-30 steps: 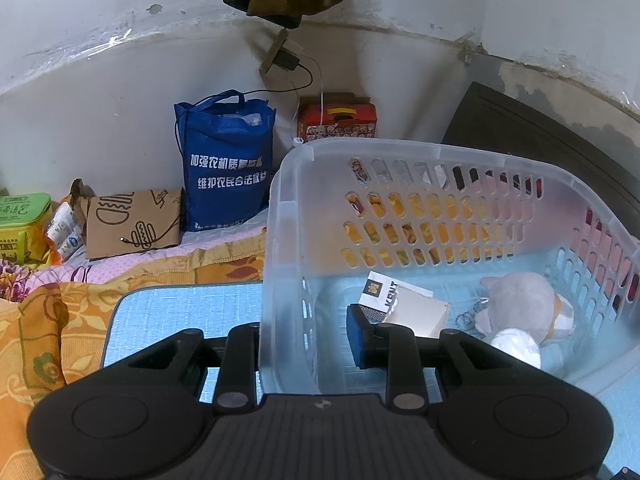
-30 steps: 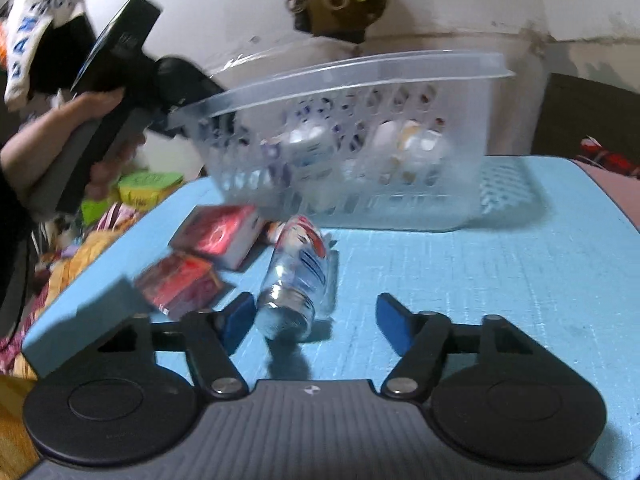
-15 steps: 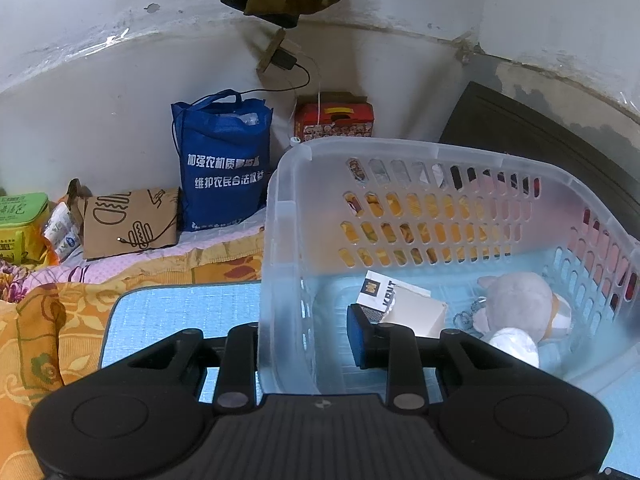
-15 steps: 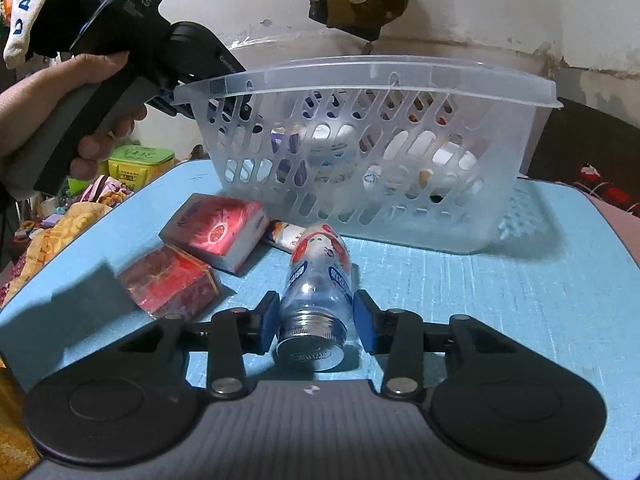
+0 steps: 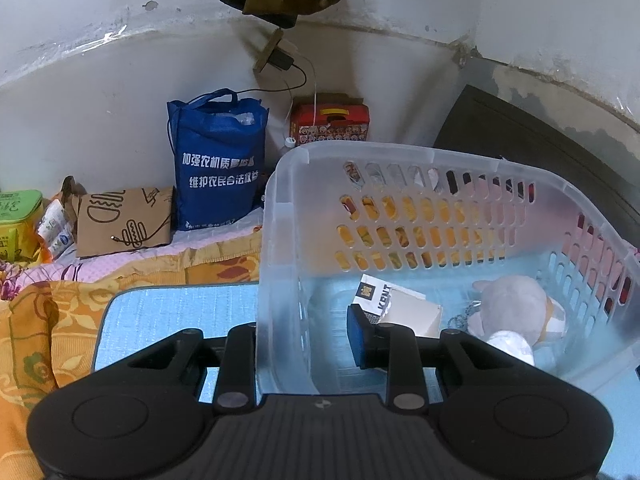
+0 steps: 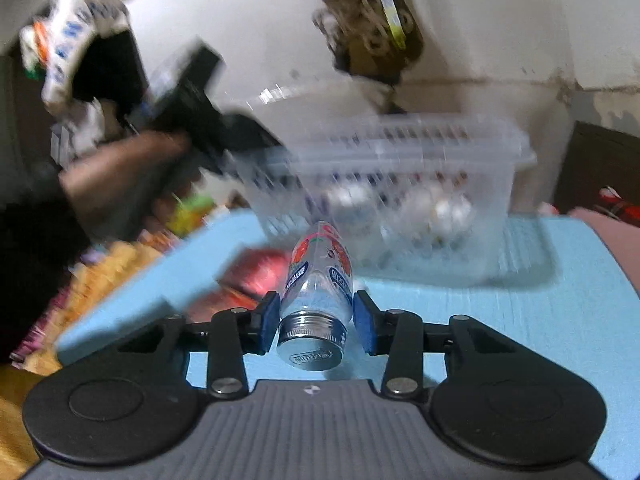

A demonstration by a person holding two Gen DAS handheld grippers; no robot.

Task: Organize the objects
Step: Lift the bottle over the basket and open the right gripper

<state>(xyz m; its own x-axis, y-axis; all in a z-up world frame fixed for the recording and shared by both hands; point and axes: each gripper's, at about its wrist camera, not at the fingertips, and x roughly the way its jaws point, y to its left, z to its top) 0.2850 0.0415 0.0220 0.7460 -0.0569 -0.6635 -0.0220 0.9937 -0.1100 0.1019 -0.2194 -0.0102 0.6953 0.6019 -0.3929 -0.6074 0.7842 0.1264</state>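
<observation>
Over the blue mat (image 6: 500, 320) the right gripper (image 6: 316, 316), jaws just closed on the bottle (image 6: 320, 276), lifts it basket-bound, while the left gripper (image 5: 304, 332) stays clamped on the basket (image 5: 400, 156) wall.

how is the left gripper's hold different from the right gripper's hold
The left gripper clamps the clear basket's wall, one finger inside and one outside; the right gripper is shut on a small bottle near its metal cap. The basket rests on the blue mat; the bottle appears lifted clear of it. Both grippers are shut on something.
</observation>
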